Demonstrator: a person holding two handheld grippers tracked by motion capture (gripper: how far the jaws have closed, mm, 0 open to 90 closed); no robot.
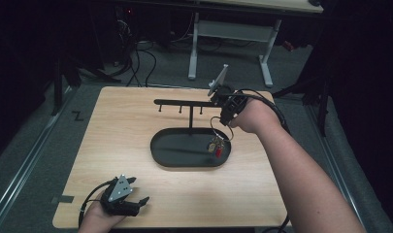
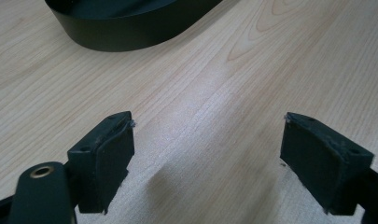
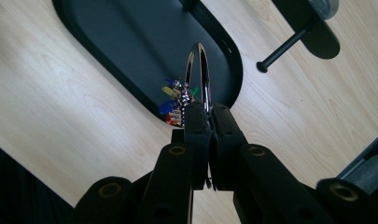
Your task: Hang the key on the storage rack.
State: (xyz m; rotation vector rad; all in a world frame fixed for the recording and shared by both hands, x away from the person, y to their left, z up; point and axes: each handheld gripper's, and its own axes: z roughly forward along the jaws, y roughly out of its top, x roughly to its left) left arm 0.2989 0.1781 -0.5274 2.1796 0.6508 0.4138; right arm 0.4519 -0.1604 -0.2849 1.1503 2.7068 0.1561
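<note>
I pinch the key ring (image 3: 197, 74) in my closed right gripper (image 3: 208, 114) above the tray (image 1: 160, 145), near the rack's pegs (image 1: 180, 109) for hanging, while my left gripper (image 2: 207, 140) rests wide open on the worktop (image 1: 126, 121).

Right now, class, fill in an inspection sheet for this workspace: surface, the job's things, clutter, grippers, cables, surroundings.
Surface: light wooden table, bare.
Job's things: black hook stand rising from an oval tray; key ring with coloured tags above the tray.
Clutter: nothing seen.
Grippers: right gripper shut on the key ring; left gripper open, low over the table.
Cables: one trails from each gripper; more on the floor.
Surroundings: dark room, white desk frame behind.
</note>
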